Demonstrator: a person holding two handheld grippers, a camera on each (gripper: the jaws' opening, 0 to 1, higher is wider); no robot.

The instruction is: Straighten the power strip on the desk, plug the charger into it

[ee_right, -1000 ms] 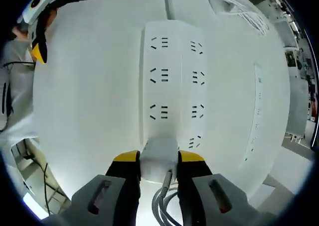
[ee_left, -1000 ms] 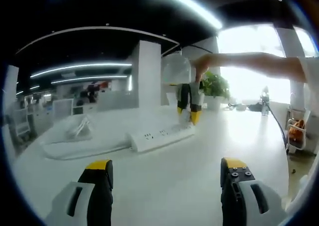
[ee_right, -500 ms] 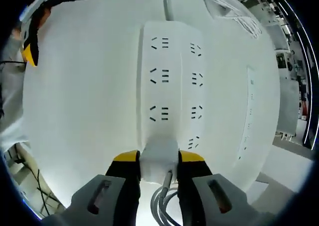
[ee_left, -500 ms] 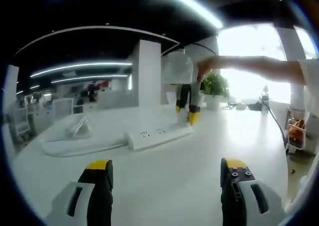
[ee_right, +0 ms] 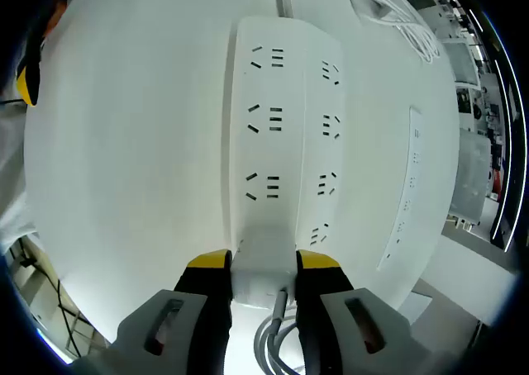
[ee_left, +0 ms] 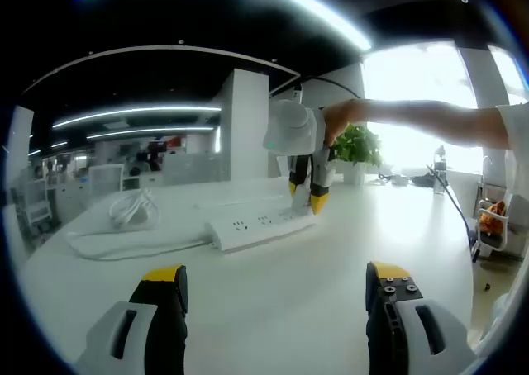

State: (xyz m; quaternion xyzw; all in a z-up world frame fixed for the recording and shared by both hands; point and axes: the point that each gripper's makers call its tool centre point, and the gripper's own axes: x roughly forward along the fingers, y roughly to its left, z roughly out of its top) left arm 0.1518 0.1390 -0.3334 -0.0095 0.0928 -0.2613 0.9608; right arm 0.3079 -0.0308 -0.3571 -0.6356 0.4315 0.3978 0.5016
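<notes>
Charger (ee_right: 264, 269) sits clamped between the right gripper (ee_right: 263, 263) fingers (ee_right: 208, 263), touching the power strip (ee_right: 281, 135).

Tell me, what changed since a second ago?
The right tool pushed the charger closer onto the power strip, near its end socket. It stayed shut on the charger. The left tool stayed open over the desk.

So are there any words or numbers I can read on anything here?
None can be read.
The power strip shows socket slots and no words.
The charger, held in the right tool, is plain white.
Far-off office signs are too blurred to read.
</notes>
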